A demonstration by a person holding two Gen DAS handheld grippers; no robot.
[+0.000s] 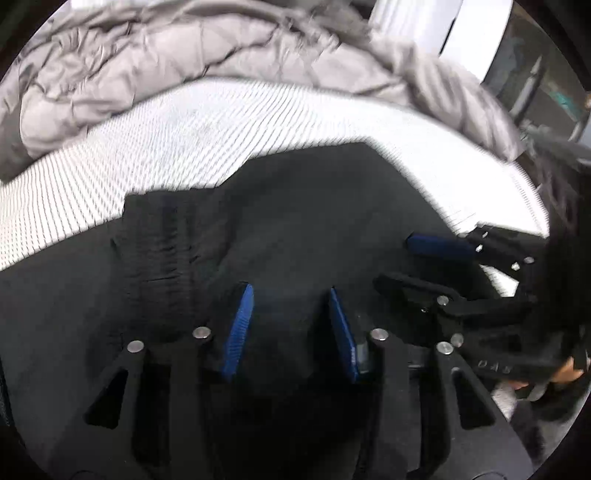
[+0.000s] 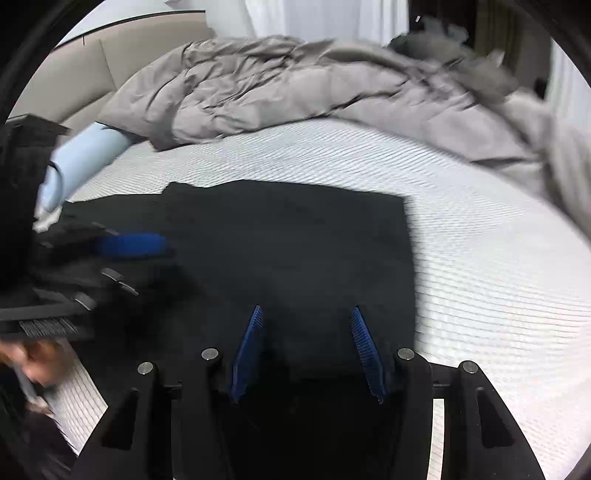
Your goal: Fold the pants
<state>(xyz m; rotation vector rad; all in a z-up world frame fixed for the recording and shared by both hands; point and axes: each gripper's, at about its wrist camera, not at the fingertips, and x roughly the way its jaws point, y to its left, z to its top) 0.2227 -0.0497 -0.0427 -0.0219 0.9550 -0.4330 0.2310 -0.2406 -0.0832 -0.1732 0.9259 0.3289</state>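
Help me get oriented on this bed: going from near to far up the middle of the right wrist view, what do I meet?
Right gripper, jaws apart → black pants lying flat → white ribbed mattress → crumpled grey duvet → white curtain.

Both views are smeared by motion, so the duvet (image 2: 332, 92) and the striped sheet (image 1: 184, 147) lose their detail. The black pants (image 2: 288, 240) run out under the bottom edge in both views, and their dark cloth hides any folds or seams. Whether the left gripper (image 1: 291, 291) or the right gripper (image 2: 306, 314) touches the cloth cannot be told, and the hand (image 2: 33, 358) at the edge is only a blur.
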